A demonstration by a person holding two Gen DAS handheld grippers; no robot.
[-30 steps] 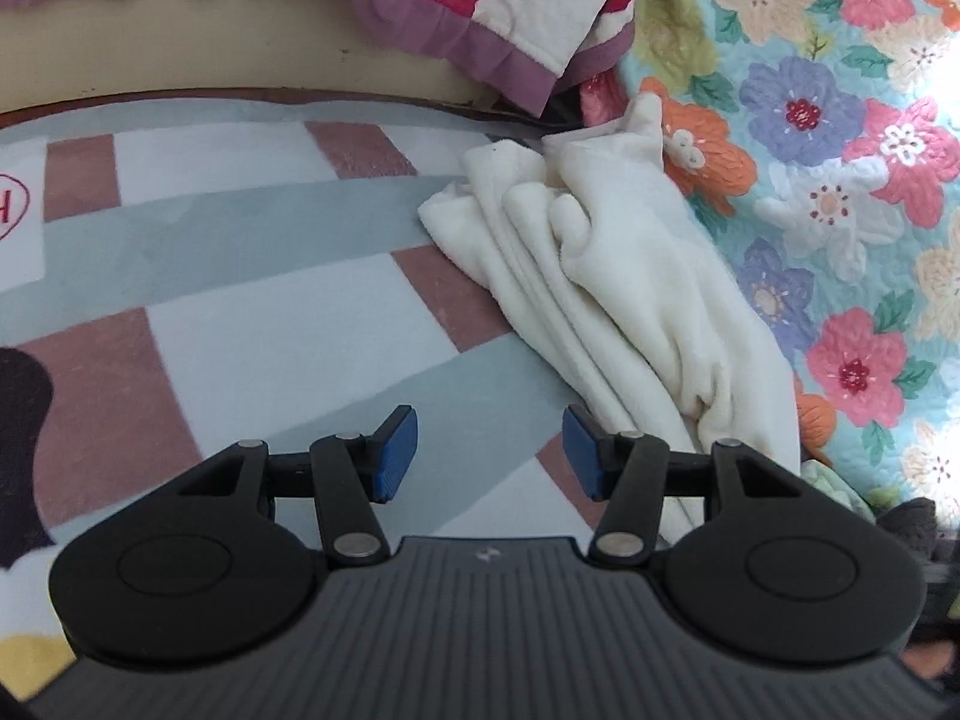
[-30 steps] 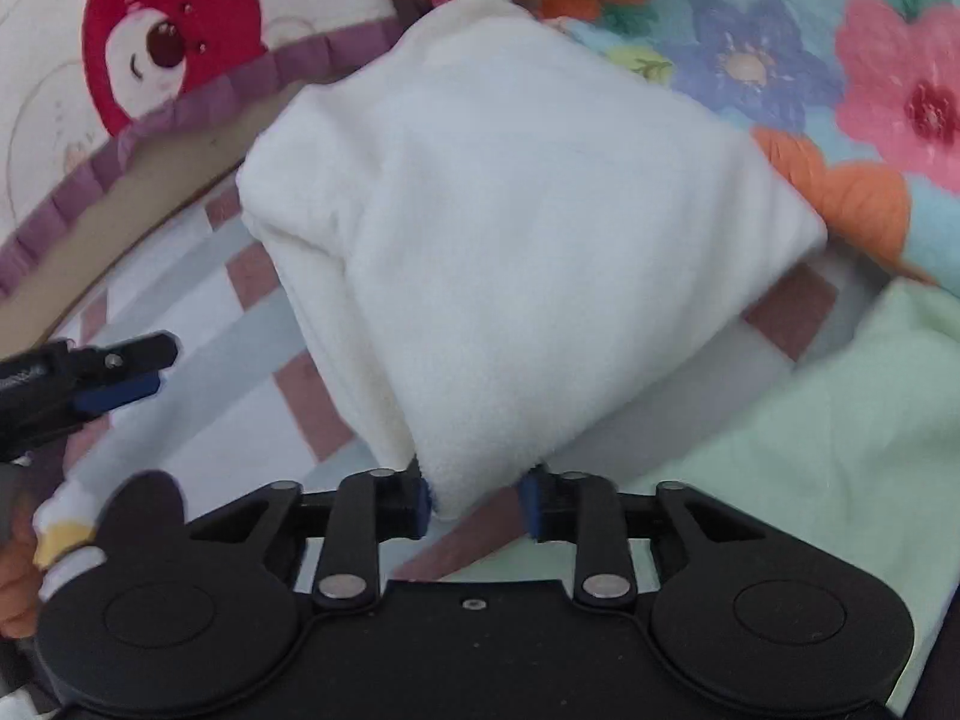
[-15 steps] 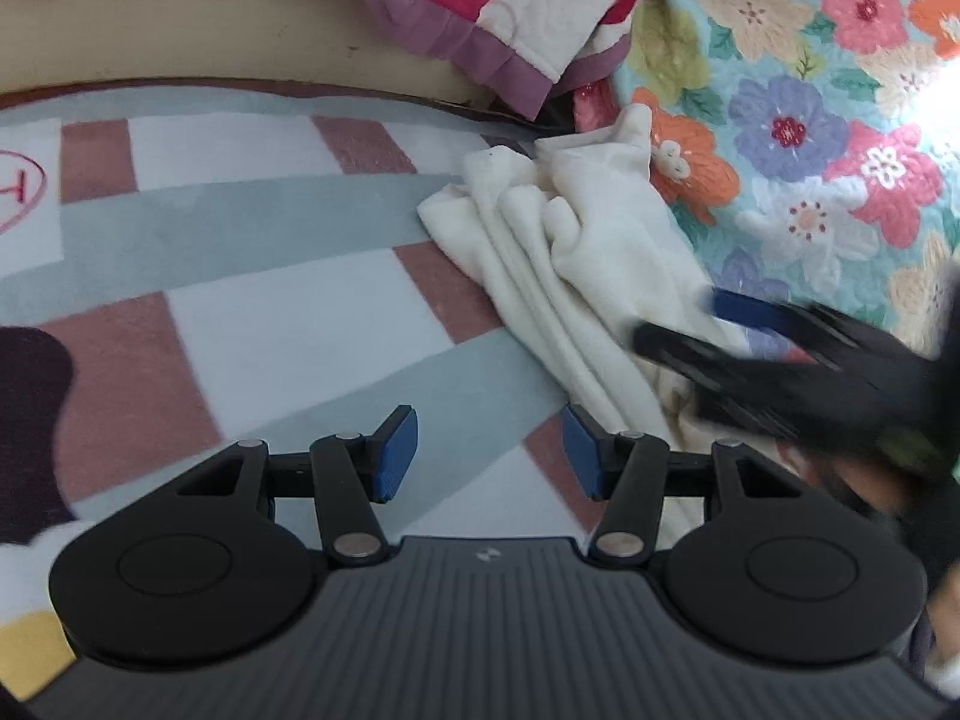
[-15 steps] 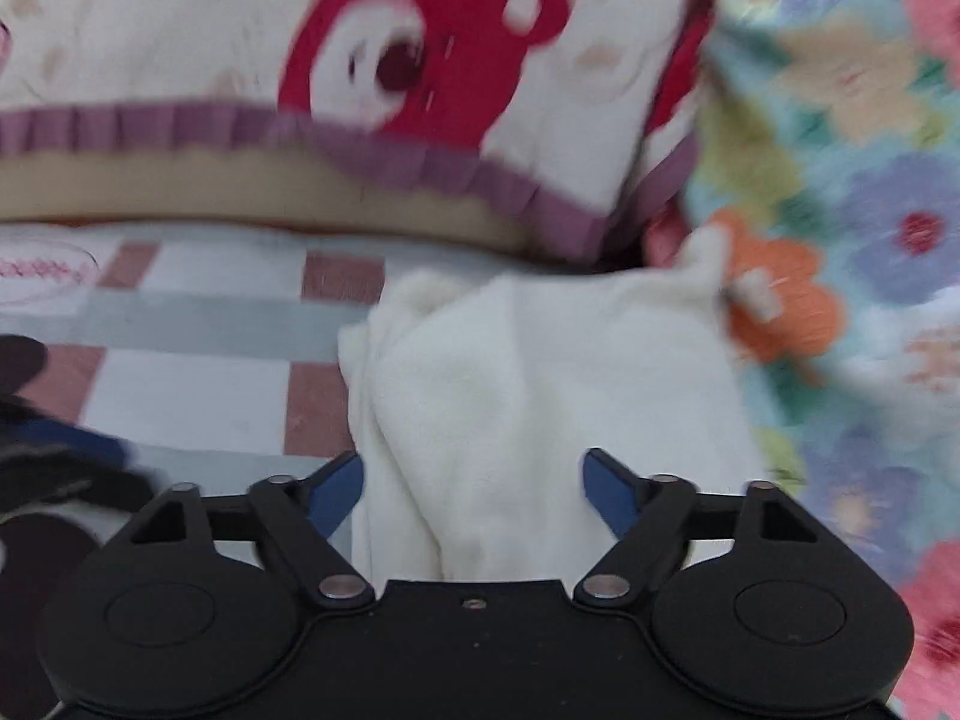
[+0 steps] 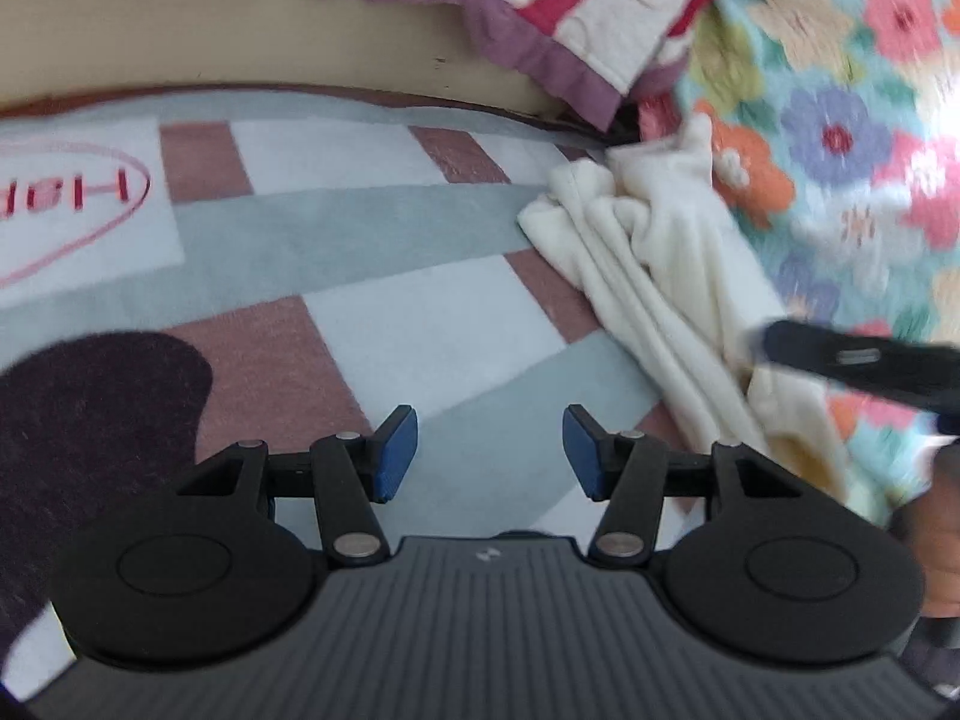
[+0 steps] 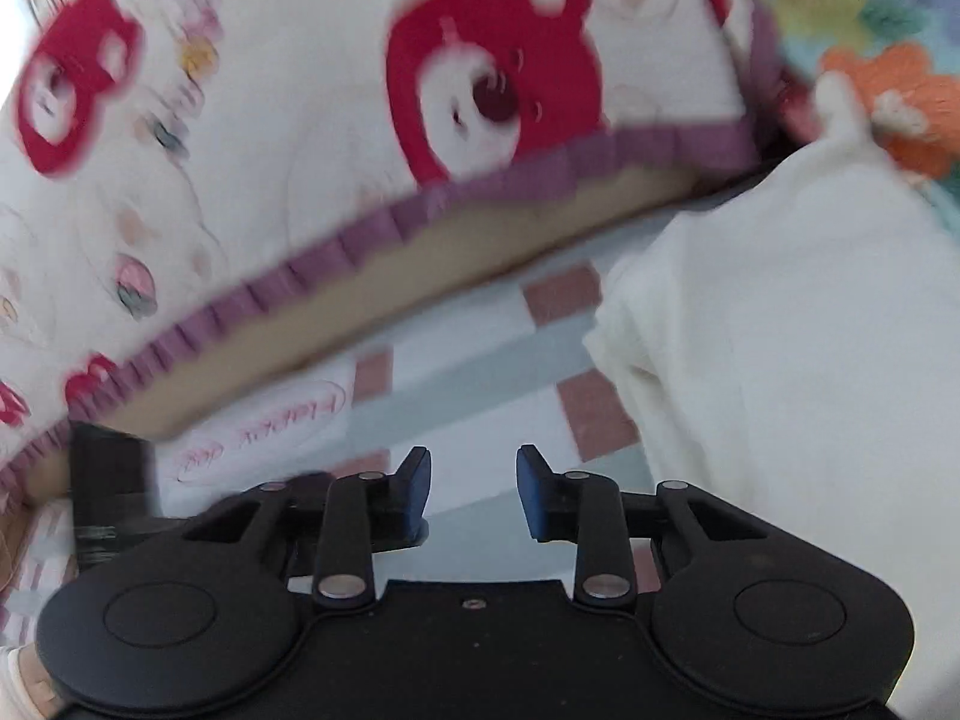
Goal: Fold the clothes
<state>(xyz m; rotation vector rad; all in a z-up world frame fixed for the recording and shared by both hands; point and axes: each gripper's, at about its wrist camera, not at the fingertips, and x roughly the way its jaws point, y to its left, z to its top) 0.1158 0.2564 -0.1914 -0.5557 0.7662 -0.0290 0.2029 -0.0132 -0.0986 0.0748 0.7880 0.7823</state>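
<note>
Cream fleece garment (image 5: 648, 276) bunched in long rolls on the checked rug (image 5: 372, 312), its far end against the flowered blanket (image 5: 840, 138) and just below the bear-print quilt (image 6: 420, 120). Left gripper (image 5: 489, 450) hovering over bare rug, short of the garment and to its left, blue pads wide apart, nothing between them. Right gripper (image 6: 474, 492) likewise parted and empty, aimed at rug with the garment off to its right; also visible in the left wrist view as a dark blur (image 5: 852, 360) crossing the garment's near end, touching or not impossible to say.

Judging by the deep, soft folds: light, limp, thick-piled, unlikely to slip but sure to sag and drag once lifted. Best taken at a single-layer edge or corner, probably the near hem, rather than pinching the rolled bulk, where several layers would come up together. Not yet spread flat; folding barely begun.
</note>
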